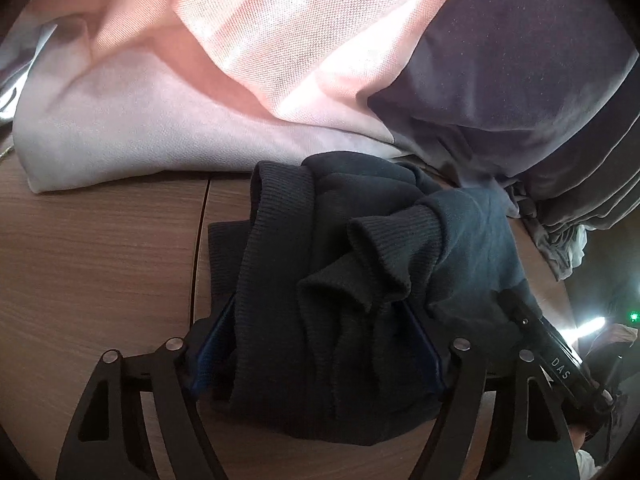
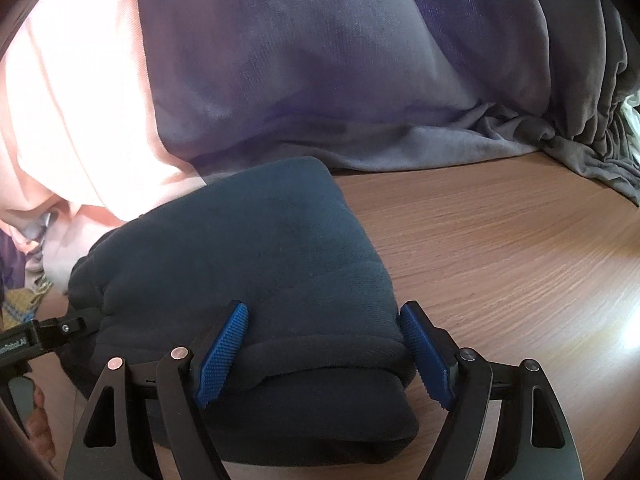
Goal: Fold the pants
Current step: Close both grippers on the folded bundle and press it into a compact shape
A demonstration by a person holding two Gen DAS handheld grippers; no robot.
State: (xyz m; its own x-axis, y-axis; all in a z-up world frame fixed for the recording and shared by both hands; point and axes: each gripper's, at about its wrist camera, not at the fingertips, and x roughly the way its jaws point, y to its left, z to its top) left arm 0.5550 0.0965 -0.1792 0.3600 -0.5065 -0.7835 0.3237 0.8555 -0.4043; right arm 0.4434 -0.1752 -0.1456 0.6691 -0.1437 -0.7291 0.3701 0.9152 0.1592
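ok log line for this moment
pants: folded bundle on table | left hand-held gripper: jaws astride cuff end | right hand-held gripper: jaws astride folded edge

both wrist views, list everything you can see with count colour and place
dark teal folded fleece pants: one, dark teal, bundled on the table, ribbed cuffs on top in the left wrist view
wooden table: one, brown woodgrain, under the pants
pink woven cloth: one, pale pink, heaped behind the pants
purple-grey fleece blanket: one, purple-grey, piled behind the pants beside the pink cloth
left gripper: one, black with blue pads, astride the cuff end of the pants
right gripper: one, black with blue pads, jaws either side of the folded edge; contact unclear
fingers: a few, at the lower left edge of the right wrist view
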